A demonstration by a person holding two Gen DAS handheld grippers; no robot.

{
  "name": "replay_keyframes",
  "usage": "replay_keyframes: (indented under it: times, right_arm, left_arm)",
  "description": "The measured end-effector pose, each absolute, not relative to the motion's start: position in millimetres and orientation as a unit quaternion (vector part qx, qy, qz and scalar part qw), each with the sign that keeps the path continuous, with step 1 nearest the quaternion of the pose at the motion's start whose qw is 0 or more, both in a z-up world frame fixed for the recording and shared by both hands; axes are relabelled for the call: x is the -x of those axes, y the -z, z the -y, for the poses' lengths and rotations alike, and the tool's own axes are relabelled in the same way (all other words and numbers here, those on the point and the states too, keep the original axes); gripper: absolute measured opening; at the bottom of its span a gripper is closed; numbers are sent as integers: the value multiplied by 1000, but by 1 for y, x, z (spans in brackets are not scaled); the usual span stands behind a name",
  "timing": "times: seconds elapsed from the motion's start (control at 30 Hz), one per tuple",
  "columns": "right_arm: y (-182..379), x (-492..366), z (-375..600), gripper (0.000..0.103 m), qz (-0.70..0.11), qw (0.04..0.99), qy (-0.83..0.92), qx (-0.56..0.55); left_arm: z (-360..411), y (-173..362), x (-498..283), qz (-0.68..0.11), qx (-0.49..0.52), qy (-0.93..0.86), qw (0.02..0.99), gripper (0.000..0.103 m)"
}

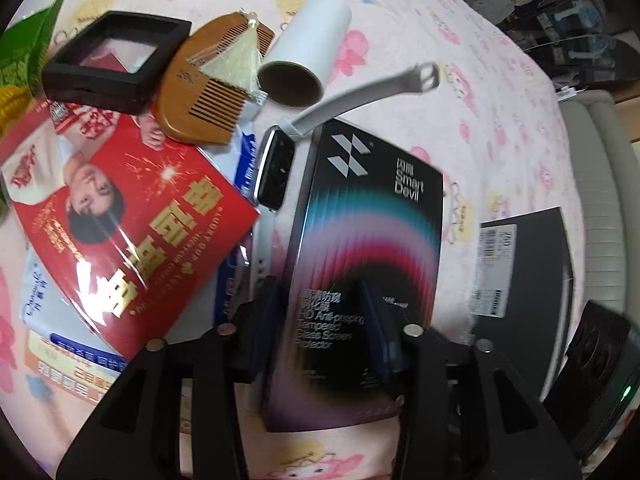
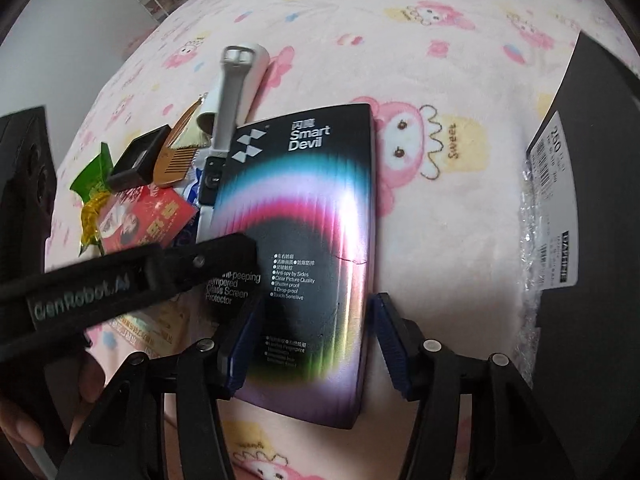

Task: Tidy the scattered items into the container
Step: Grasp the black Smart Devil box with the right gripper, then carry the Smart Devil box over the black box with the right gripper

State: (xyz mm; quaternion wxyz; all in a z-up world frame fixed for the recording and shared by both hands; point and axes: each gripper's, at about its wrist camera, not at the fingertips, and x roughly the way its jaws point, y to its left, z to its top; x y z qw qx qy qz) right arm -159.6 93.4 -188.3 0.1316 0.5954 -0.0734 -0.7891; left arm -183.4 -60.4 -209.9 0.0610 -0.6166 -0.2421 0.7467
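A black Smart Devil screen protector box [image 1: 360, 216] [image 2: 304, 208] with a rainbow arc lies tilted on the pink blanket. My left gripper [image 1: 320, 300] is shut on its left edge, one finger on the printed face and one along the side; in the right wrist view the left gripper [image 2: 236, 256] reaches in from the left. My right gripper [image 2: 310, 320] is open around the box's near end, its blue pads [image 2: 240, 340] close beside both long sides. The dark container [image 1: 524, 276] [image 2: 580, 200] with a barcode label stands to the right.
Left of the box lie a white-strapped watch [image 1: 276, 168], a wooden comb [image 1: 200, 92] with a tassel, a white tube [image 1: 308, 48], a black frame case [image 1: 116, 60], a red packet [image 1: 132, 216] and a green snack bag [image 2: 94, 172]. Bubble wrap [image 2: 528, 240] lines the container's edge.
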Motion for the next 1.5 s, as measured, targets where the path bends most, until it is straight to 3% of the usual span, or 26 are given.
replay_keyframes:
  times: [0.2,0.47,0.57,0.8,0.97,1.5]
  right_arm:
    - [196,145,-98,53,73,159,765,-619]
    - [200,156,-102,53,82,129,787,-598]
    - [200,154,-99,59,73,127,791,-594]
    - [192,149,-95,59,34,120,803,-582]
    - [190,148,-91,62,21,119,810,-574]
    - [124,126,-103,61,-10,129,843,-522]
  left_arm:
    - [56,208,179,235,620,-747,61,42]
    - [47,209,173,208,624,-751,54,46]
    - [44,210,173,207,626,-749,65,50]
    - [36,212,175,206,633,-742,84,51]
    - [27,222,182,201,645,-732,86,62]
    - [36,152,144,255,535,-789,163,56]
